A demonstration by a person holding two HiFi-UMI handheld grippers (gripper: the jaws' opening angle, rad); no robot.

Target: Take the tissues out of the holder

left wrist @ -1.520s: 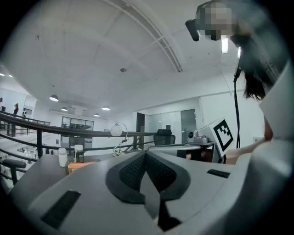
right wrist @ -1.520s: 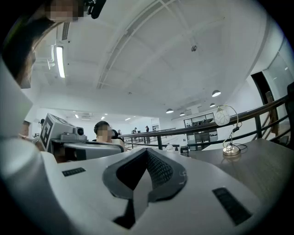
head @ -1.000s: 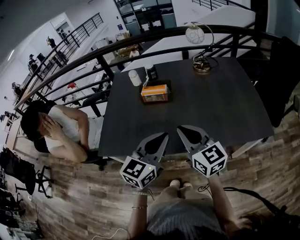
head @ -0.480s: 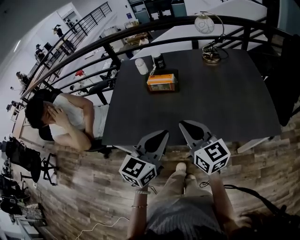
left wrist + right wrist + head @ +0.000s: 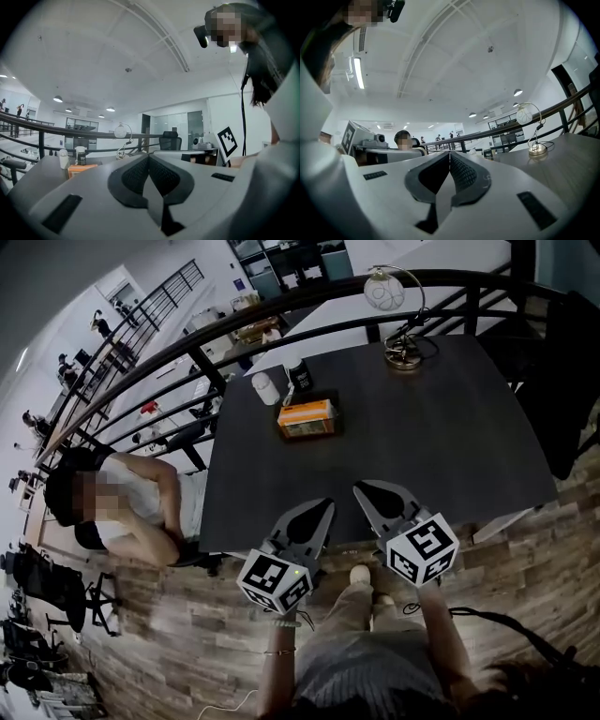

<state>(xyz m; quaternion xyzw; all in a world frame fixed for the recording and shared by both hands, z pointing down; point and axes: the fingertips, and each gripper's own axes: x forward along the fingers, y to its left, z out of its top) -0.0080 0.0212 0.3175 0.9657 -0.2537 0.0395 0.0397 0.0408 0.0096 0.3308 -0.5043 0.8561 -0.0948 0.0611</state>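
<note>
An orange tissue holder (image 5: 307, 418) sits on the dark table (image 5: 422, 446) toward its far left part; in the left gripper view the holder (image 5: 80, 169) shows small at the left. My left gripper (image 5: 325, 508) and right gripper (image 5: 359, 490) hover side by side over the table's near edge, well short of the holder. Both are shut with nothing between their jaws, as the left gripper (image 5: 148, 156) and right gripper (image 5: 449, 153) views show.
Behind the holder stand a white bottle (image 5: 266, 388) and a small dark jar (image 5: 300, 377). A desk lamp with a round globe (image 5: 394, 310) stands at the table's far right. A curved black railing (image 5: 281, 320) runs behind the table. A seated person (image 5: 122, 507) is at the left.
The whole view has shifted with the head: the table and holder slid right and up, then back left. Both grippers stay shut near the table's front edge.
</note>
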